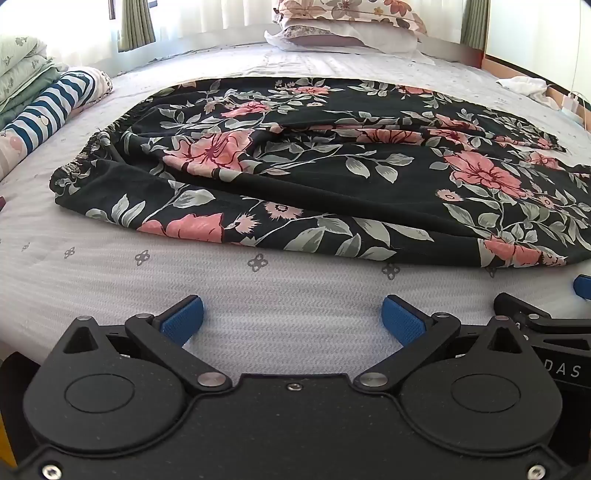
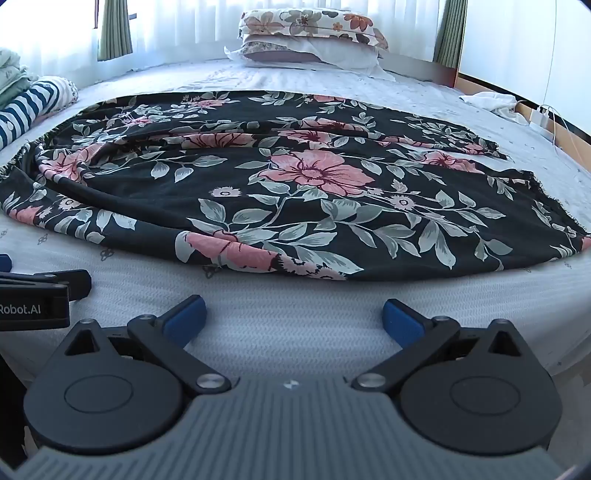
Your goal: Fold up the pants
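Note:
Black pants with pink flowers and grey leaves [image 1: 314, 173] lie spread sideways on the bed, the elastic waistband at the left, the legs running right. They also show in the right wrist view [image 2: 295, 184]. My left gripper [image 1: 293, 319] is open and empty over the bare sheet, just short of the pants' near edge. My right gripper [image 2: 293, 317] is open and empty too, beside the left one, short of the near edge. The right gripper's side shows in the left wrist view [image 1: 535, 317].
The bed [image 1: 110, 280] has a pale patterned sheet. Stacked pillows [image 1: 343, 26] lie at the far end. Folded bedding and a striped cloth [image 1: 48, 110] sit at the left edge. A white cloth [image 2: 487, 101] and charger cables lie at the far right.

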`<state>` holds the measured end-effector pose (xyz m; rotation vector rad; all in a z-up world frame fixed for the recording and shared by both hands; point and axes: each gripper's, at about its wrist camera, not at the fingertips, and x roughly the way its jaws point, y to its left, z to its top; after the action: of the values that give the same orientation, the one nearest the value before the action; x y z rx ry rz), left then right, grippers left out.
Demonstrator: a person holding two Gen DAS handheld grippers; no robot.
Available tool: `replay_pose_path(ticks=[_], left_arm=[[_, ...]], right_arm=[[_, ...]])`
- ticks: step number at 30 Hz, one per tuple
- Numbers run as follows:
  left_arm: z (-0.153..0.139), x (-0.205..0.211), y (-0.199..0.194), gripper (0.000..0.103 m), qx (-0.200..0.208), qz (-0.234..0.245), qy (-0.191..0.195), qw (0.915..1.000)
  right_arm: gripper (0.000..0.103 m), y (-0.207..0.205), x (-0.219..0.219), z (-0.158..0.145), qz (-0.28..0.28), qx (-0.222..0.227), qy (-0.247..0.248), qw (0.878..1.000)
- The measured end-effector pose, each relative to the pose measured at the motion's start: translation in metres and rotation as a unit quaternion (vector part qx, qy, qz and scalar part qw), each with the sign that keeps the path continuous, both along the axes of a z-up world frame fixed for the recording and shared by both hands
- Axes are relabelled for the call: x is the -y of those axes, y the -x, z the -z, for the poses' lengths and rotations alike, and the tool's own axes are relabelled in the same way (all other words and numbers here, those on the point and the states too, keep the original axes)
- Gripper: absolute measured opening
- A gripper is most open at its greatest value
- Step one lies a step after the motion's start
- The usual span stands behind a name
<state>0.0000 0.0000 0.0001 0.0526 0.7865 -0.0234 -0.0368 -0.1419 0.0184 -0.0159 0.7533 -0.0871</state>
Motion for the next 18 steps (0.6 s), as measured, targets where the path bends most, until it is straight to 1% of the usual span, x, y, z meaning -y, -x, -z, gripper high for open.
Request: replay_pose_path(ticks=[18], left_arm=[[0.0, -0.0002, 0.0001, 0.103, -0.002, 0.0, 0.003, 1.0]], right_arm=[[0.103, 0.001, -0.0007, -0.0001, 0.0, 0.0, 0.002, 1.0]])
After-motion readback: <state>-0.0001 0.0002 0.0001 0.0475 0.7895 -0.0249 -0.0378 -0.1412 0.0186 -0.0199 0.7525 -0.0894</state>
